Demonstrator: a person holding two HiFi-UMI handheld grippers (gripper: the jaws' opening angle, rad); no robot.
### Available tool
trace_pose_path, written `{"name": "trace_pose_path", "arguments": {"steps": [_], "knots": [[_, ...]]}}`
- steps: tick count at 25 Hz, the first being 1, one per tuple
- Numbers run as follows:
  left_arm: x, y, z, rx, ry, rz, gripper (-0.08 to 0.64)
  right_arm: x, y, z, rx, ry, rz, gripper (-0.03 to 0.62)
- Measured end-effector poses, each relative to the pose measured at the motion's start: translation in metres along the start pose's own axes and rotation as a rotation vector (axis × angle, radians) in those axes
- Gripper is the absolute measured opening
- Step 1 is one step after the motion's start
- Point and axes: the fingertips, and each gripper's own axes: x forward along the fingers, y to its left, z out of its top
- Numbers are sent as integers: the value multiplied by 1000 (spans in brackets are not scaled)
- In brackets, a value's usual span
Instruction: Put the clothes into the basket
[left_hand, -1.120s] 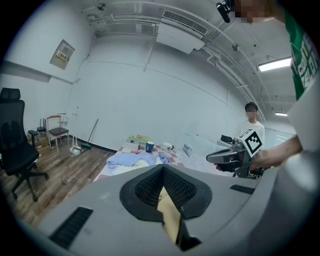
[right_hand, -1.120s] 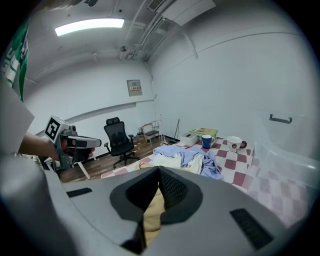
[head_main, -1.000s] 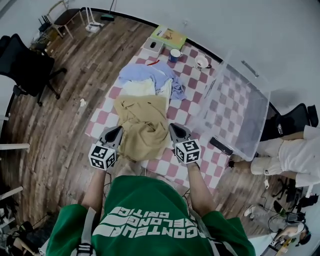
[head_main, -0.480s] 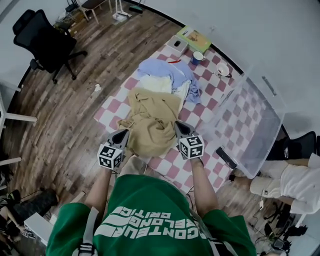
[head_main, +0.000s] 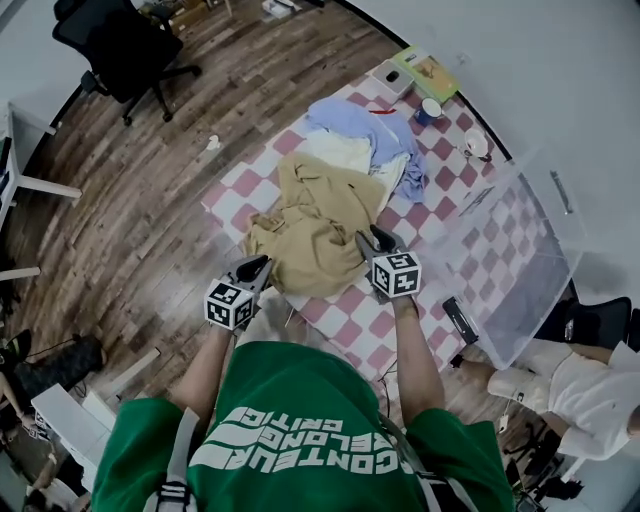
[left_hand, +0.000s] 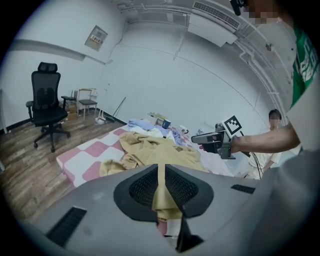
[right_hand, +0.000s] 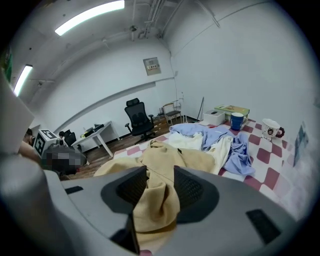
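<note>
Tan garment (head_main: 315, 225) lies heaped on the checked table (head_main: 352, 322), with the clear basket (head_main: 520, 250) at three o'clock. The left tool (head_main: 255, 267) is all but closed. The right tool (head_main: 374, 237) has just been opening, tan cloth between its jaws.

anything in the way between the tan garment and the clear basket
Nothing visible does. Only bare checkered cloth lies between the tan garment and the clear basket to its right. The small black object sits by the basket's near corner, off that line.
</note>
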Motion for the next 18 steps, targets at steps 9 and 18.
{"name": "trace_pose_path", "arguments": {"steps": [9,18], "knots": [[14,10,-60,-150,116,2,391,37,1,-28,-3,147,56,326],[53,21,-84,-221,206,24,445,85,1,-60,4,292,49,337]]}}
